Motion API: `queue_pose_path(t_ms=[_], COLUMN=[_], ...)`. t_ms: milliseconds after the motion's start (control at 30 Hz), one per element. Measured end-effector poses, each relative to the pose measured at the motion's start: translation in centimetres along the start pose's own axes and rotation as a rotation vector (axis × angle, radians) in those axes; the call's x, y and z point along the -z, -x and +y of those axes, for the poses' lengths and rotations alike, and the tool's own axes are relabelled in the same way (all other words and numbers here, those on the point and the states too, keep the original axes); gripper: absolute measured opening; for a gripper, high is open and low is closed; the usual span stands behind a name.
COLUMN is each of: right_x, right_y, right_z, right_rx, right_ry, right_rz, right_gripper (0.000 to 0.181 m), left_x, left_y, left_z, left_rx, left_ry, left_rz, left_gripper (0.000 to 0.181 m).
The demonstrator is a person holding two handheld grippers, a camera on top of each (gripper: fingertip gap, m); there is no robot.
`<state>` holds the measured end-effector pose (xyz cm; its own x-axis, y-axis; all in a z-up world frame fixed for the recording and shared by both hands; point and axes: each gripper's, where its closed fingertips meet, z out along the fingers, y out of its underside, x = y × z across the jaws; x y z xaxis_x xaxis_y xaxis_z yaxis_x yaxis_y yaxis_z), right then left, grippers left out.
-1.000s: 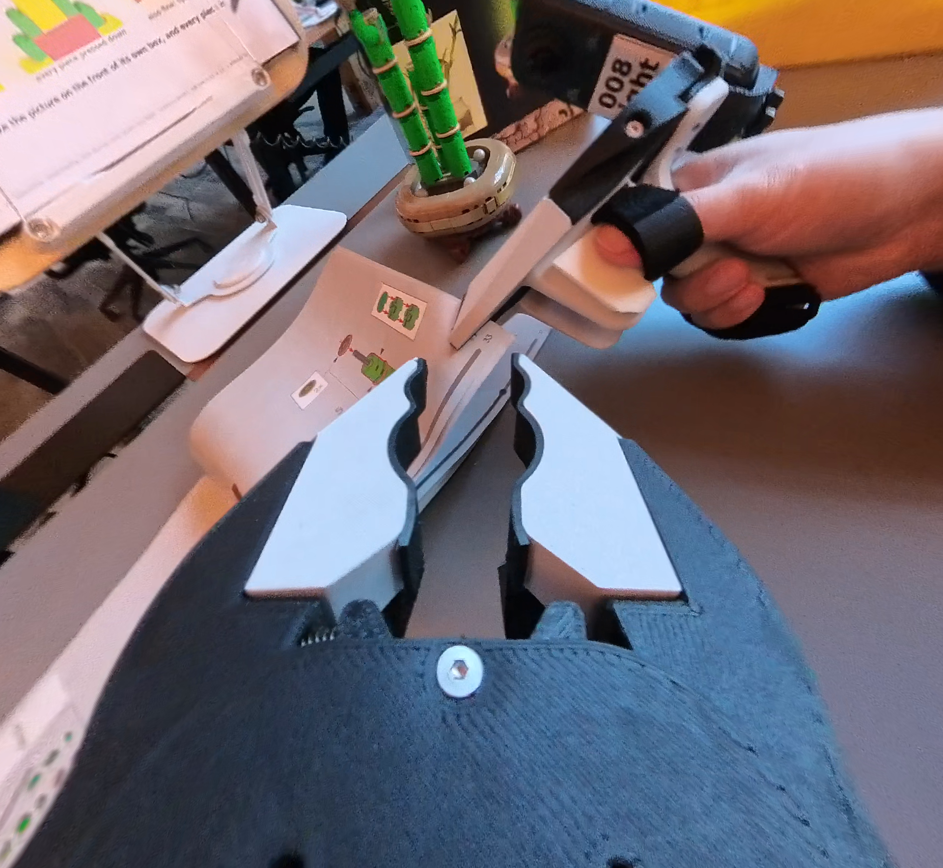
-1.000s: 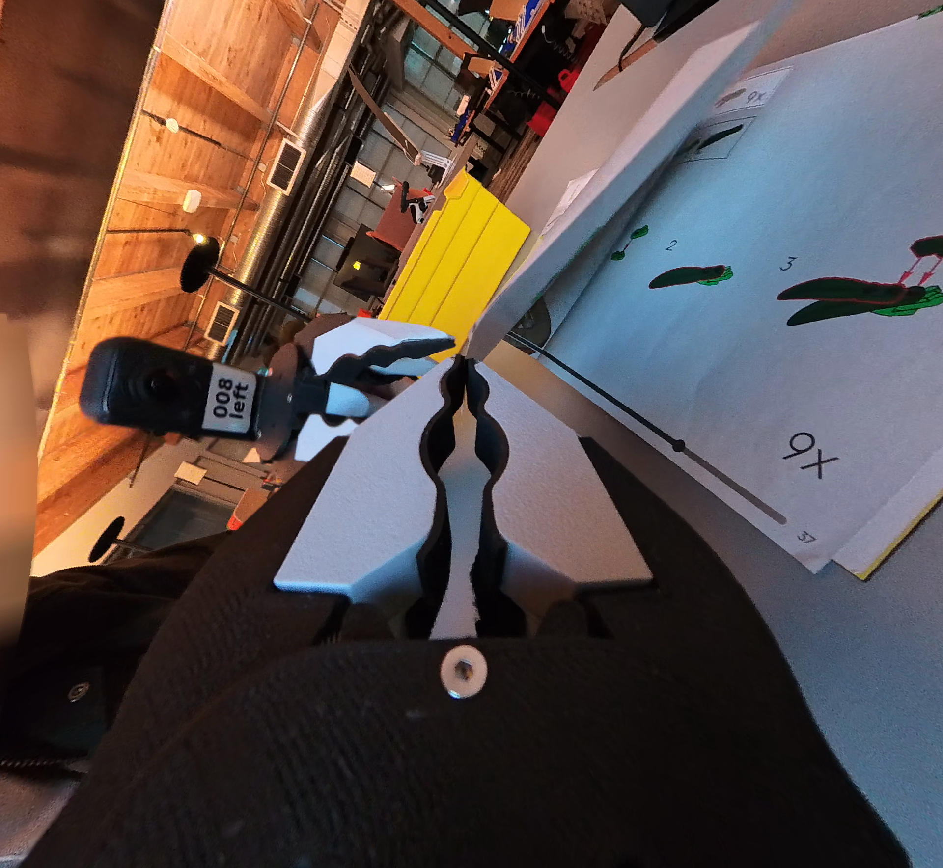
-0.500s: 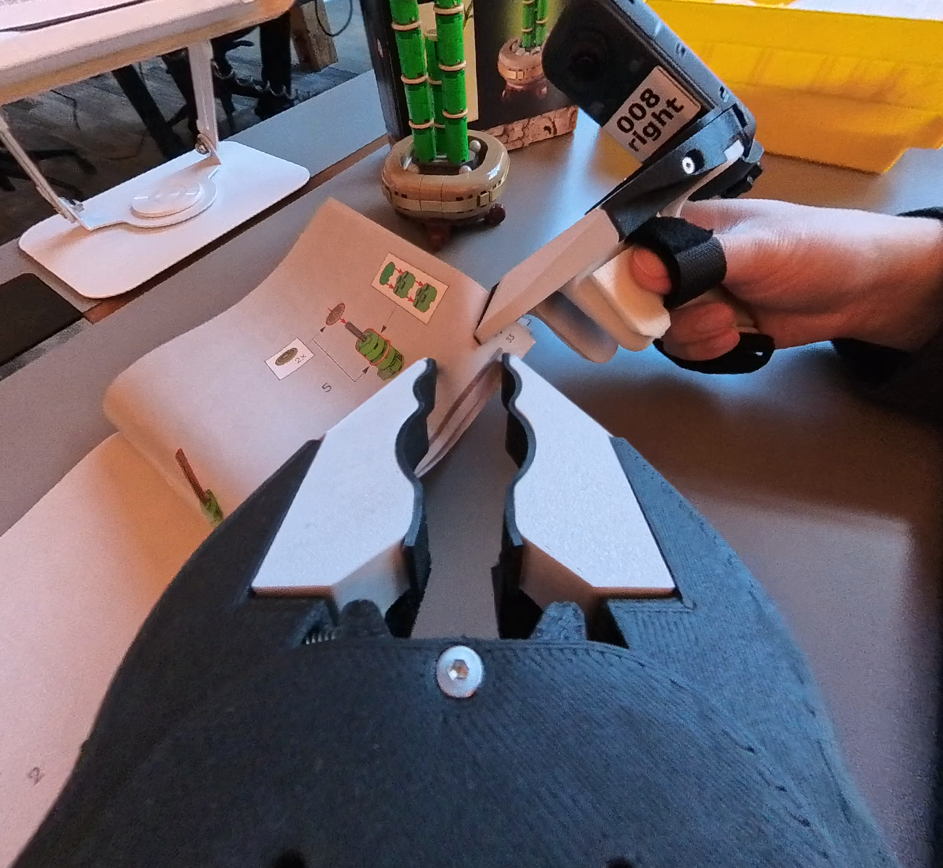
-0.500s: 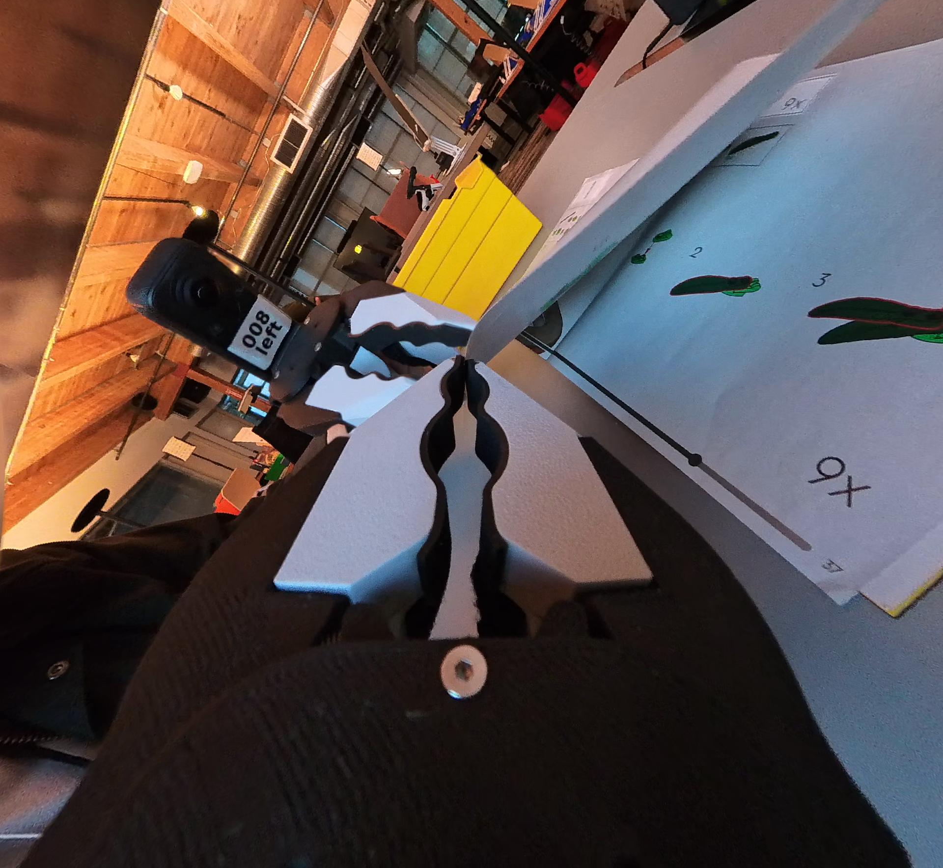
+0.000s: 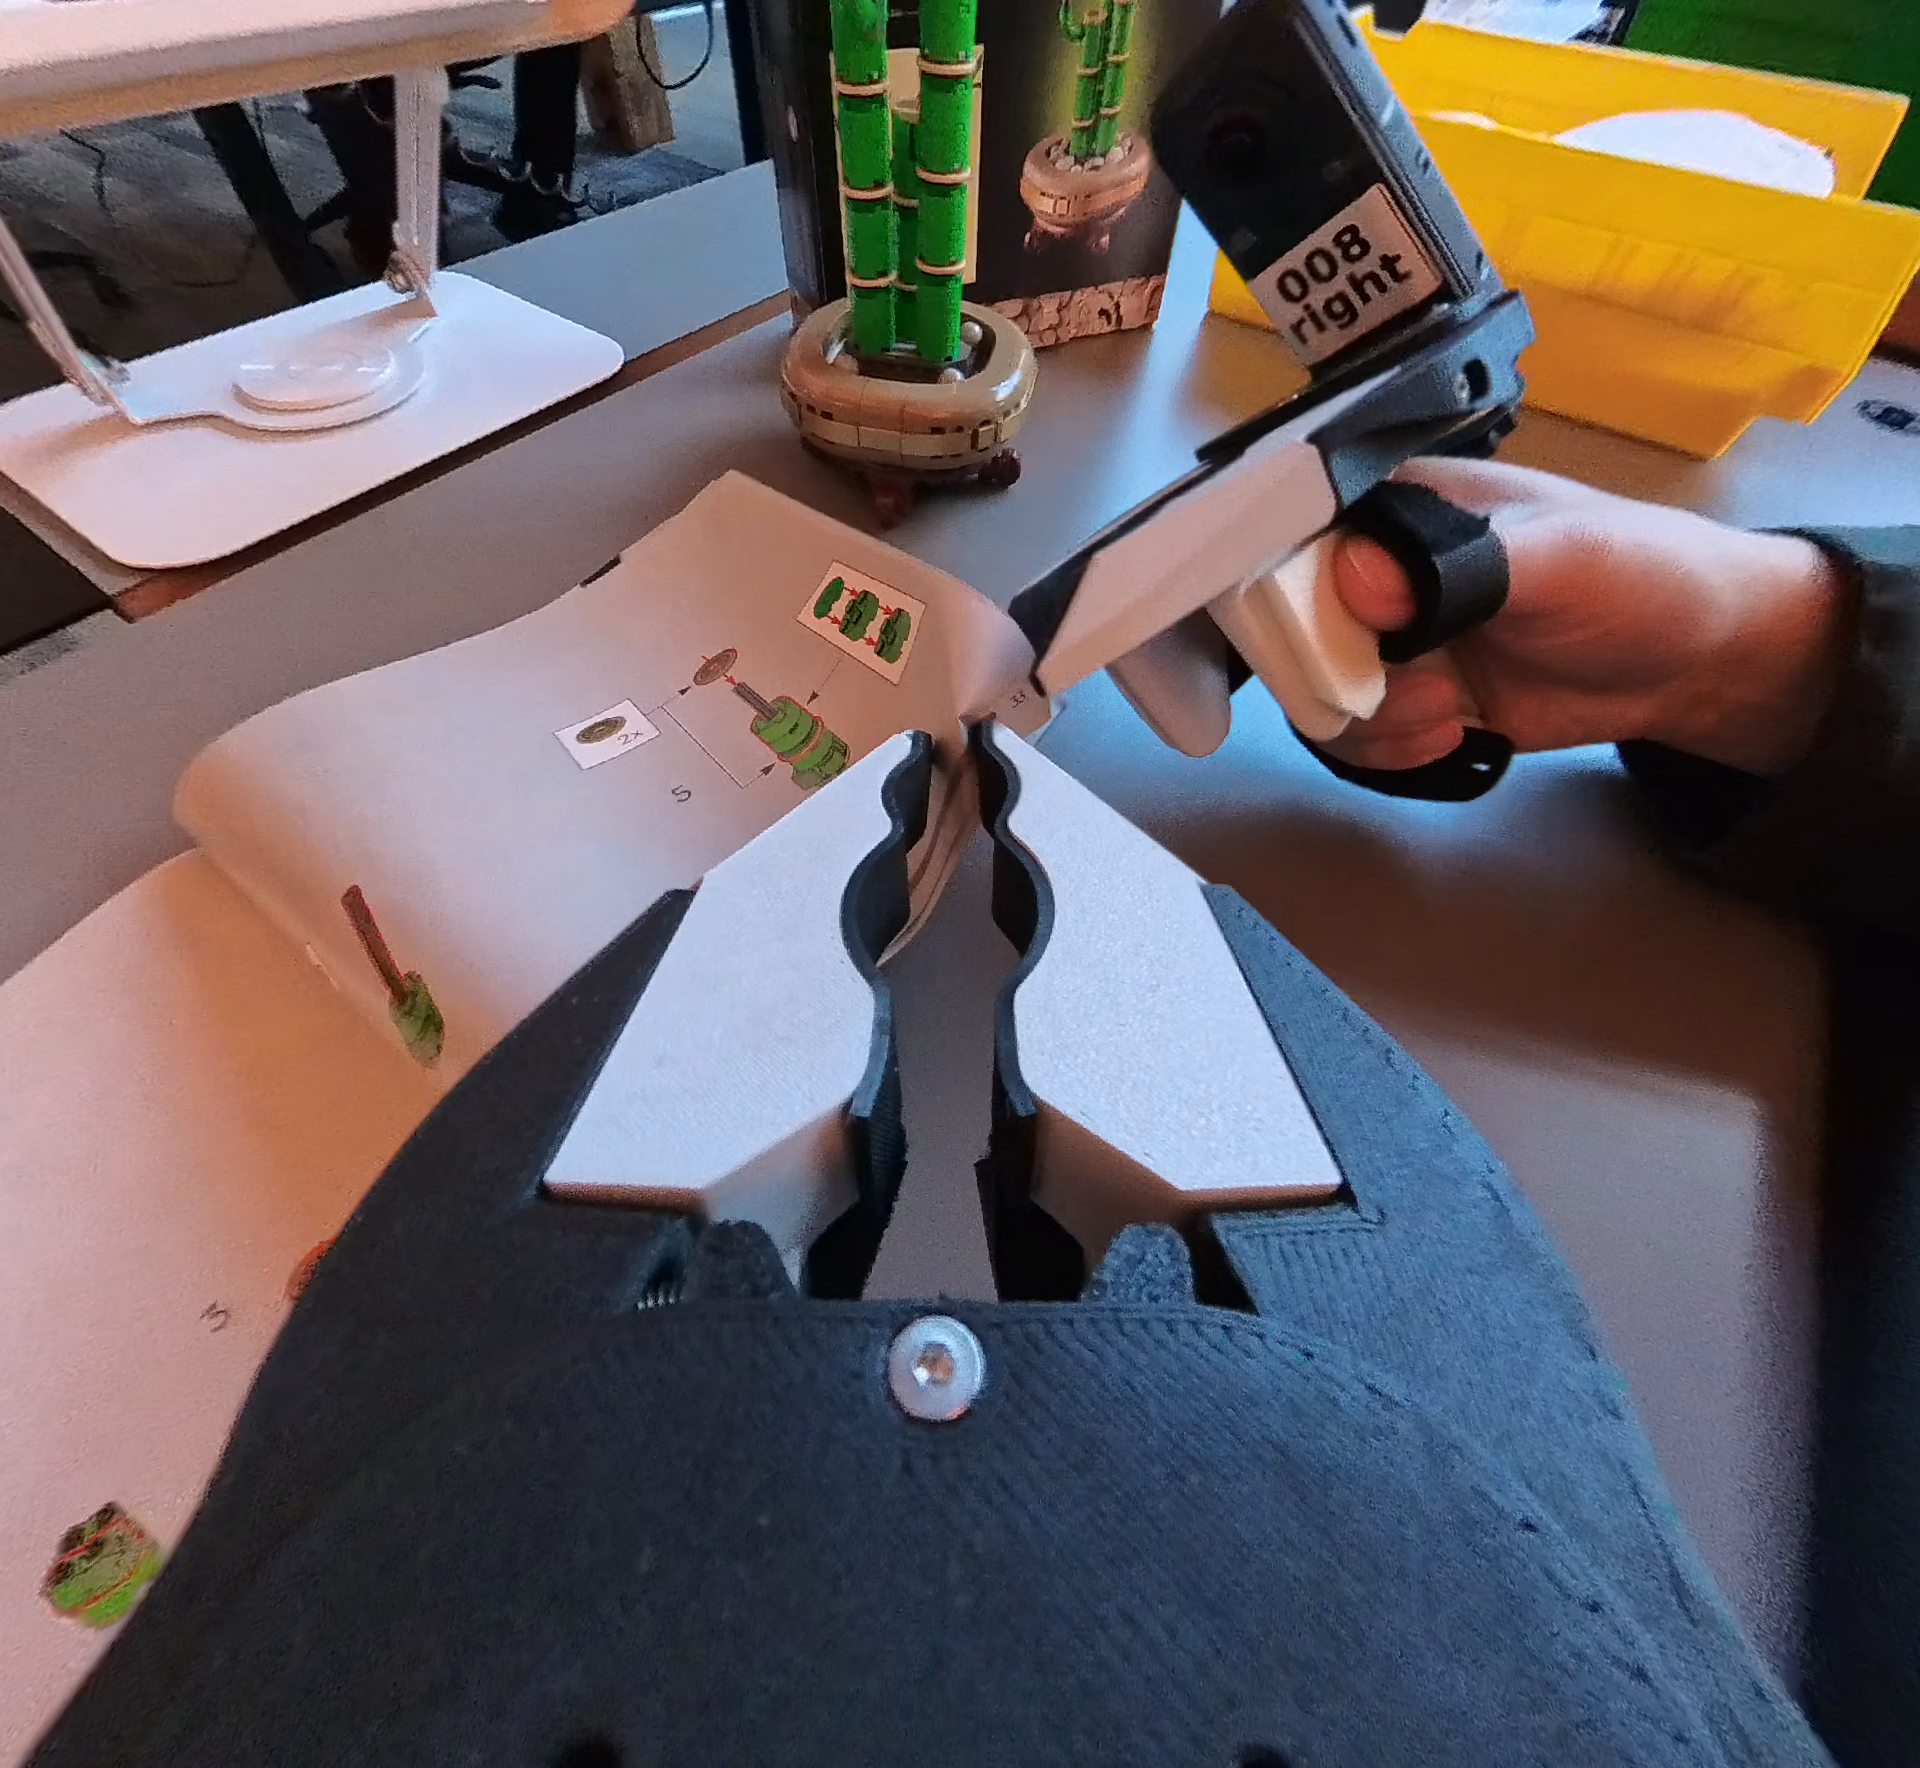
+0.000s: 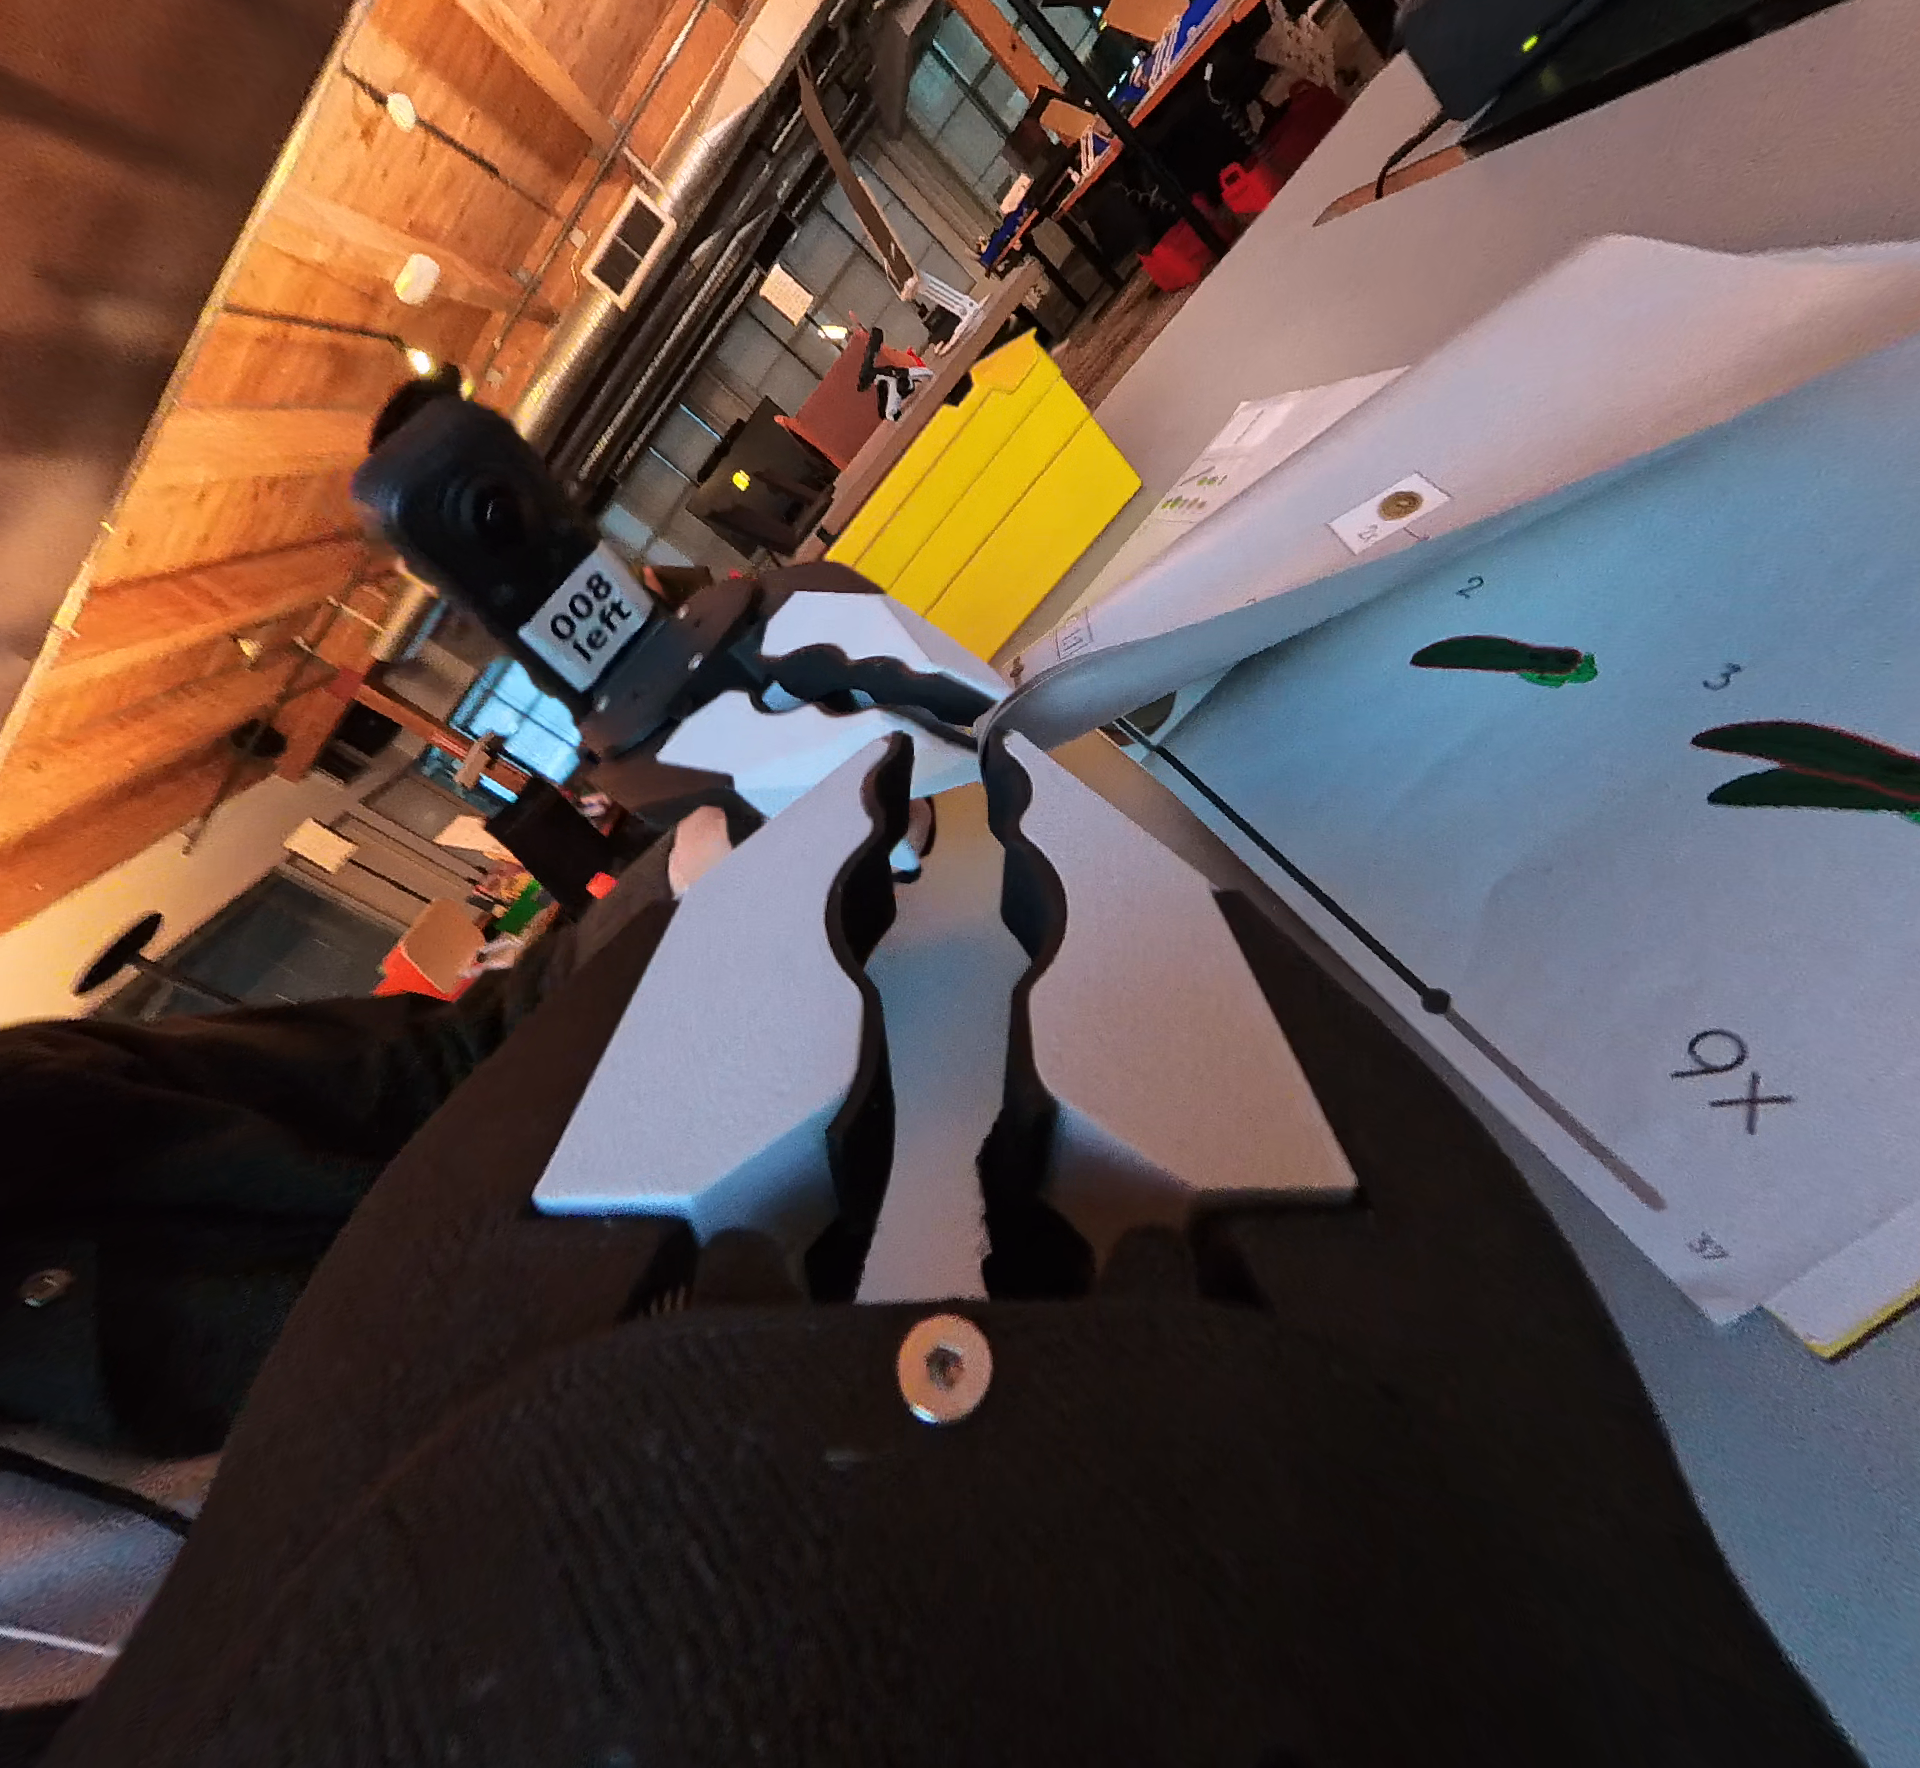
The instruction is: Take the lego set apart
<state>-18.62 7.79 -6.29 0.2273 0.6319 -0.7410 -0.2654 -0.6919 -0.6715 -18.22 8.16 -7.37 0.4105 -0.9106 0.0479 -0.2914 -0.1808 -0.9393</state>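
On the grey table (image 5: 1403, 991), an instruction booklet (image 5: 582, 710) lies open with one page curled up off the spread. Left gripper (image 5: 948, 744) sits at that page's corner, tips nearly together with the page edge running between them; looks like a pinch on the paper, though the contact itself is hard to confirm from this angle. Right gripper (image 6: 943, 750) is tilted on its side, jaws parted by a narrow gap, tips just beside the same curled page edge and not clamping it. In the left wrist view the right gripper (image 5: 1023, 669) comes in from the right, held by a hand (image 5: 1621, 627), its tip touching or almost touching the page corner. Lego set (image 5: 909, 264), green bamboo stalks in a tan round pot, stands upright and assembled beyond the booklet, apart from both grippers. Product box (image 5: 1091, 108) stands just behind it. Yellow bin (image 5: 1662, 284) sits to the right, white stand base (image 5: 312, 409) to the left.
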Motion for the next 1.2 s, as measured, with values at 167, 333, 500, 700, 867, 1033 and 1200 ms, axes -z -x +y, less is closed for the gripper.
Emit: queue_pose_path(t_ms=[167,333,500,700,867,1033,1200], right_x=[0.0,-0.3,0.1,1.8,2.5,2.8,3.3], right_y=[0.0,-0.5,-1.7,-3.0,-4.1,-5.0,-5.8], right_z=[0.5,1.1,1.5,2.9,3.6,4.1,3.7], right_rx=[0.186,0.283,0.204,0.051,-0.01,-0.076,-0.15], right_ry=[0.054,0.101,0.12,0.2,0.236,0.247,0.201], right_rz=[0.055,0.118,0.16,0.21,0.239,0.262,0.279], right_gripper=[0.007,0.0,0.0,0.0,0.0,0.0,0.001], left_x=[0.5,0.8,1.6,5.5,10.1,11.6,9.7], left_y=[0.2,0.8,1.7,4.7,9.0,11.1,10.5], left_z=[-0.6,-0.8,-1.4,-3.1,-3.8,-2.3,-0.5], left_rx=[0.107,0.157,0.186,0.333,0.473,0.558,0.521], left_ry=[-0.043,-0.066,-0.106,-0.278,-0.449,-0.441,-0.278], left_rz=[0.048,0.058,0.031,-0.048,-0.171,-0.199,-0.183], left_gripper=[0.007,0.004,0.003,0.004,0.011,0.031,0.058])
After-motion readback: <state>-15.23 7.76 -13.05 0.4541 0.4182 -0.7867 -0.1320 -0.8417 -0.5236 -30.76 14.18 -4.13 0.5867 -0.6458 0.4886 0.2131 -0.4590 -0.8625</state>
